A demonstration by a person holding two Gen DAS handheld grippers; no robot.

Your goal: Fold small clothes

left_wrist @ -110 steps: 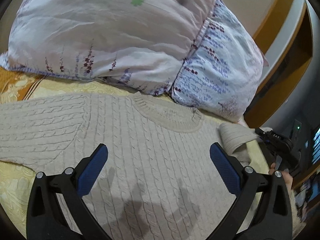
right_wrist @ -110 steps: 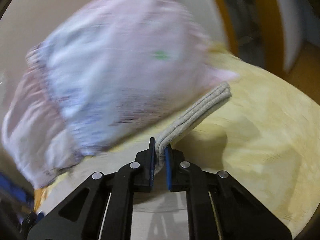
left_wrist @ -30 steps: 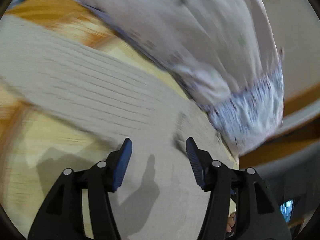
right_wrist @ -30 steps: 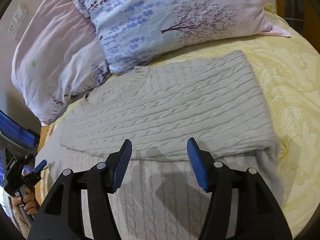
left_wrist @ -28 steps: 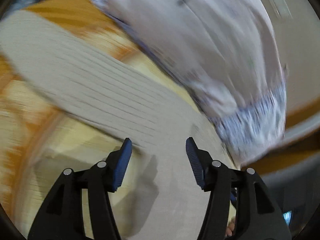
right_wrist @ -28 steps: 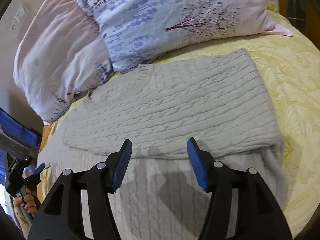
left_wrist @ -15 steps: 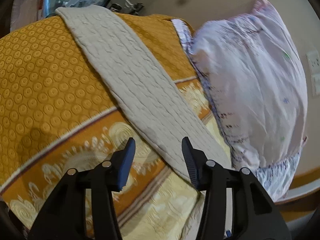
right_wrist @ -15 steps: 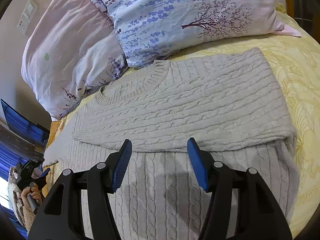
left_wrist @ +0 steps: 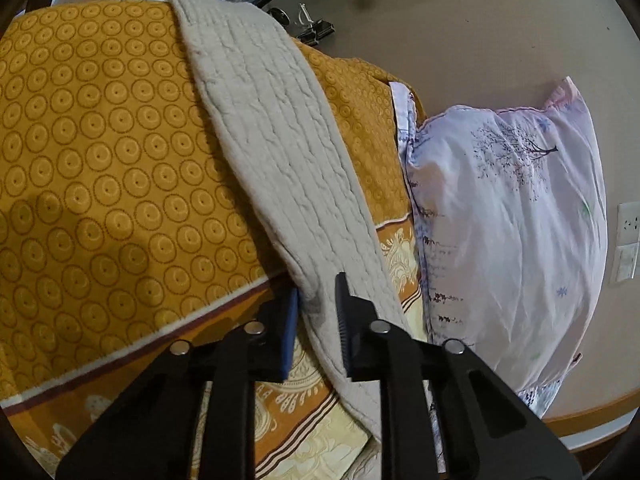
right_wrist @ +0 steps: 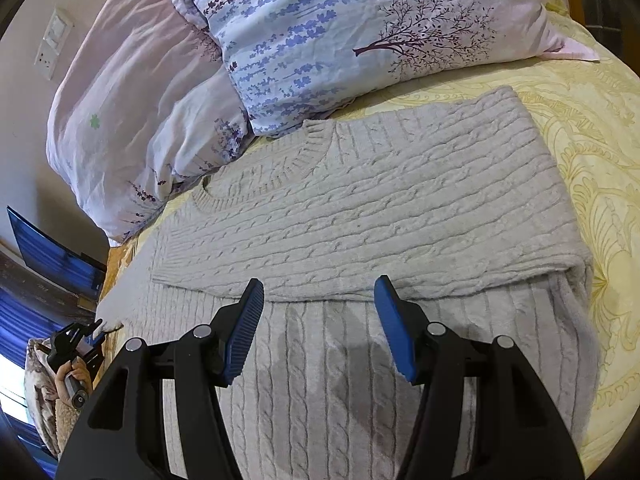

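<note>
the bed (right_wrist: 600,152), with a yellow and orange patterned cover, carries two floral pillows (right_wrist: 360,32) at its head and one grey cable-knit sweater (right_wrist: 360,208) lying flat just below them, one sleeve folded across its chest. the other sleeve (left_wrist: 276,160) stretches over the orange cover, and the left tongs (left_wrist: 318,316) are nearly together around its edge, though full contact cannot be told. the right tongs (right_wrist: 320,320) stand apart above the sweater body, holding nothing; no readable writing shows.
</note>
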